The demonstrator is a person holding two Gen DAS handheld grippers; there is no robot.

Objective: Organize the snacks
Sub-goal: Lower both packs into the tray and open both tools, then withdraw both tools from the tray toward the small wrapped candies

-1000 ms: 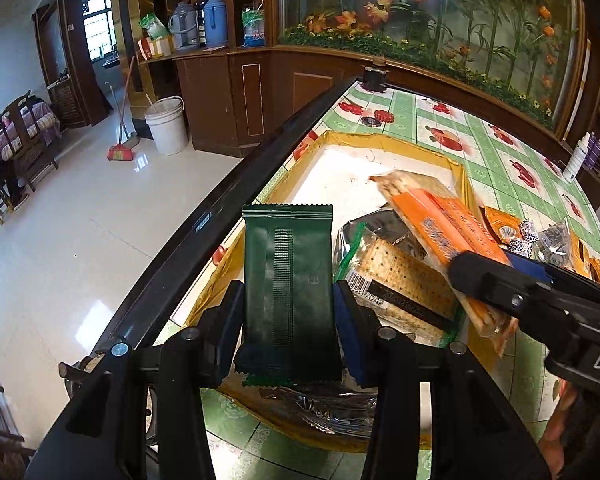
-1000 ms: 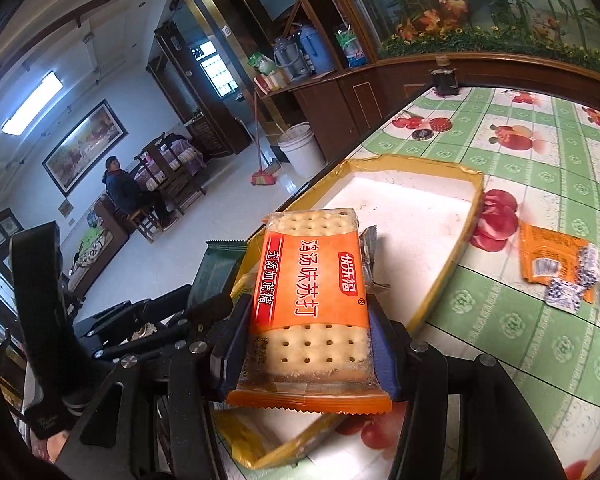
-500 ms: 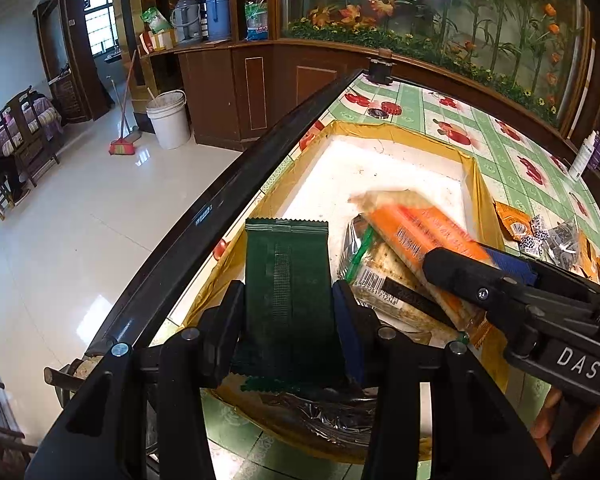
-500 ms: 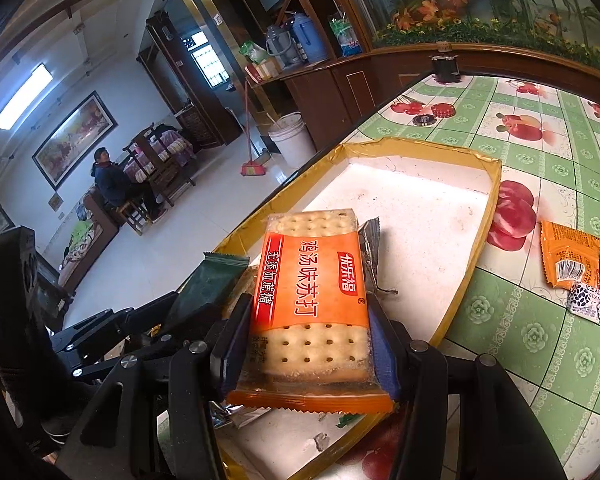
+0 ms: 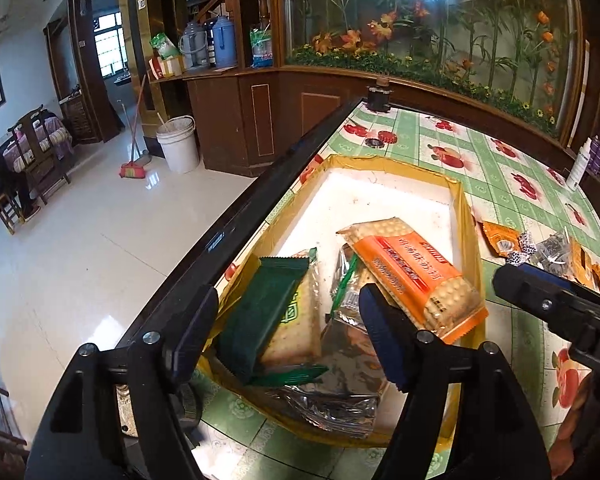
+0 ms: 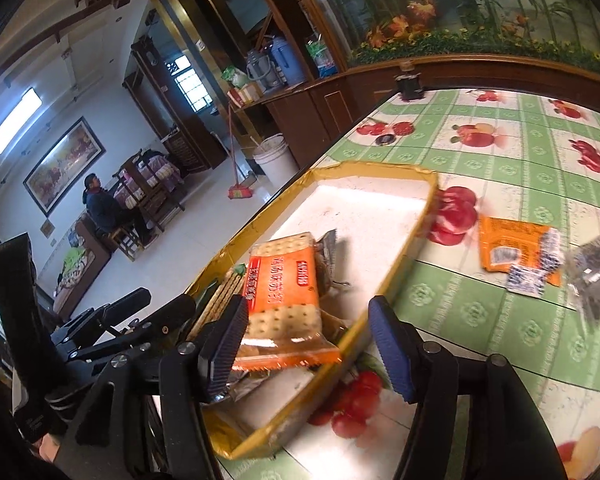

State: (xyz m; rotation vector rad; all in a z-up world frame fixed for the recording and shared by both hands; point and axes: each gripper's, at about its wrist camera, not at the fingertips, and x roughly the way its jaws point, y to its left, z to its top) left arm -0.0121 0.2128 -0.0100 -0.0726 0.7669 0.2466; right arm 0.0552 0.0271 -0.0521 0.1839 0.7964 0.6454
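Both snacks have just been let go into the yellow-rimmed tray (image 5: 466, 216), the landmark here. The left gripper (image 5: 288, 332) stands spread, its jaws having just been opening, and the green packet (image 5: 260, 312) lies loose between them, slumped against the tray's near-left wall on top of a cracker pack. The right gripper (image 6: 304, 350) is likewise spread after opening; the orange cracker packet (image 6: 284, 300) rests on the pile at the tray's near end, close by the left pad (image 6: 226, 344), though whether it touches it I cannot tell. To finish the release well, I judge each hand should draw straight back and up, so that no pad drags a wrapper over the rim — the orange packet looks perched and likely to slide. The left wrist view shows the silver foil bag (image 5: 332, 396) under the heap and the right tool's black body entering beside the tray; the right wrist view alone shows clearly the loose snacks (image 6: 516, 254) on the green tablecloth (image 6: 500, 152) beyond the tray's right wall — these remain to be gathered.
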